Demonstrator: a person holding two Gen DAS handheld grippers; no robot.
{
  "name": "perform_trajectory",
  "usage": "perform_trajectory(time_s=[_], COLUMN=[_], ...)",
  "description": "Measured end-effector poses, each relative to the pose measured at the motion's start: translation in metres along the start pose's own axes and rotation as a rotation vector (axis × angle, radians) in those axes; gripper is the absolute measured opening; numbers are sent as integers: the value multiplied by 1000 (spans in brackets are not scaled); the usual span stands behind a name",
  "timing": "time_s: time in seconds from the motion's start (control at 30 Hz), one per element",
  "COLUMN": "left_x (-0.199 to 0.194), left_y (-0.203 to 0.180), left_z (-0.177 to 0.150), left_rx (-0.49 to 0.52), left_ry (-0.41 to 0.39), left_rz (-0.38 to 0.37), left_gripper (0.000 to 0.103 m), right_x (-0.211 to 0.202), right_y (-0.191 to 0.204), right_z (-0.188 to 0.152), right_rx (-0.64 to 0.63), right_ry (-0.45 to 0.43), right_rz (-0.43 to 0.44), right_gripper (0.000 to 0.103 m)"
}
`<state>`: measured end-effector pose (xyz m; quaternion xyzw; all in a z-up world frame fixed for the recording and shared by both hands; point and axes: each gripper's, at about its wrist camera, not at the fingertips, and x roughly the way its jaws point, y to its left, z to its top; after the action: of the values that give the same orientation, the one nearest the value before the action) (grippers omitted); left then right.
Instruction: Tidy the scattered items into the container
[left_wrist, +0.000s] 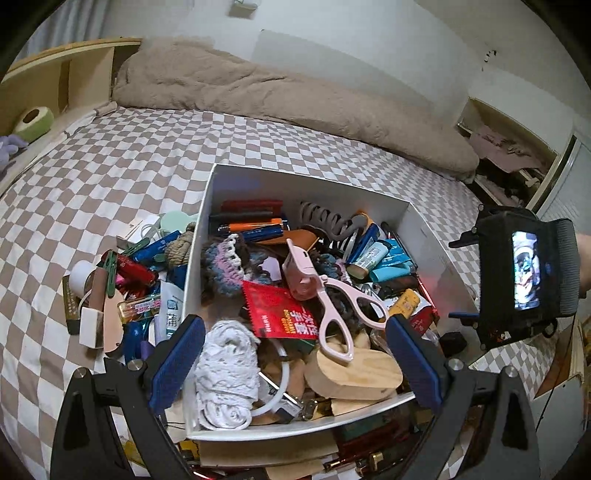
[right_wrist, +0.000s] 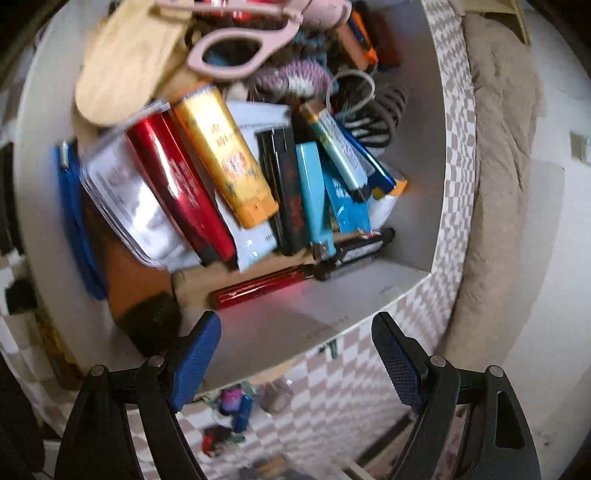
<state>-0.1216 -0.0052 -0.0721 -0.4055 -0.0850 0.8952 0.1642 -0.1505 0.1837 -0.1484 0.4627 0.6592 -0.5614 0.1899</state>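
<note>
A white box (left_wrist: 424, 225) sits on the checkered bed, filled with pink scissors (left_wrist: 332, 314), a red packet (left_wrist: 277, 310), a wooden block (left_wrist: 354, 373), white yarn (left_wrist: 225, 369) and several lighters. More lighters and small items (left_wrist: 125, 288) lie scattered on the sheet left of the box. My left gripper (left_wrist: 295, 354) hangs open over the box's near end with nothing pinched. My right gripper (right_wrist: 295, 339) is open and empty above the box's wall (right_wrist: 332, 306), looking down on a red lighter (right_wrist: 177, 192), a yellow lighter (right_wrist: 225, 155) and a red pen (right_wrist: 258, 288).
A beige blanket (left_wrist: 277, 96) lies along the far side of the bed by the wall. A wooden headboard shelf (left_wrist: 55, 85) stands at the far left. The right hand's camera unit (left_wrist: 524, 280) hovers at the box's right side. A few small items (right_wrist: 229, 410) lie on the sheet outside the box.
</note>
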Motion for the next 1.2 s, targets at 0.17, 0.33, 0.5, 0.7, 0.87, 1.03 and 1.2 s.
perform_trajectory(time_s=[0.17, 0.33, 0.5, 0.7, 0.87, 1.03, 1.2], left_x=[-6, -10, -14, -18, -23, -30, -38], left_y=[6, 5, 1, -7, -13, -17, -22], left_z=[0, 0, -2, -5, -6, -9, -11], left_rx=[-10, -8, 14, 44, 65, 84, 95], left_ry=[-13, -22, -30, -31, -43, -58, -75], left_rz=[4, -3, 7, 21, 35, 56, 65], left_gripper=[99, 99, 99, 99, 99, 99, 99], right_x=[-10, -25, -46, -65, -75, -80, -89], right_y=[-12, -15, -19, -15, -17, -18, -11], right_z=[-1, -3, -10, -29, -44, -63, -80], right_rx=[89, 156, 295, 500, 682, 882, 1025], right_ry=[-44, -115, -267, -430, -529, -590, -653], right_rz=[37, 77, 146, 205, 201, 202, 168], right_gripper=[84, 84, 84, 84, 85, 87, 102])
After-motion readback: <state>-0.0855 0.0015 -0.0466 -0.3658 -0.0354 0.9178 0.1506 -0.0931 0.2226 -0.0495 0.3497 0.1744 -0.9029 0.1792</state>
